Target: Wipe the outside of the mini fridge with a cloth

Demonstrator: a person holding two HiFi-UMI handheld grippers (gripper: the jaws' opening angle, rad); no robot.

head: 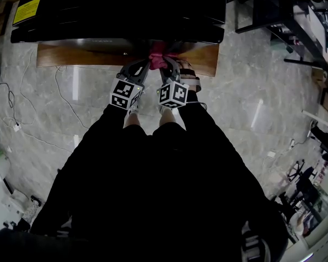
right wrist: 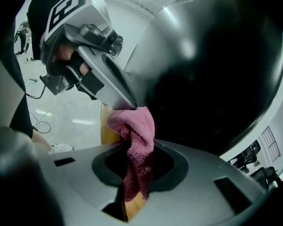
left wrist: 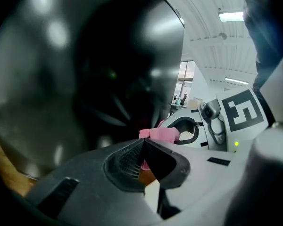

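Left tongs [left wrist: 144, 144] and right tongs [right wrist: 134, 149] each clamped the pink cloth [right wrist: 137, 126] against the mini fridge's [head: 120, 10] bottom front edge.

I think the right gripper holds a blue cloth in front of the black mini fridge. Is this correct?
Not quite: the cloth is pink, not blue. The right gripper view shows it pinched between the jaws of the right gripper, in front of the black mini fridge.
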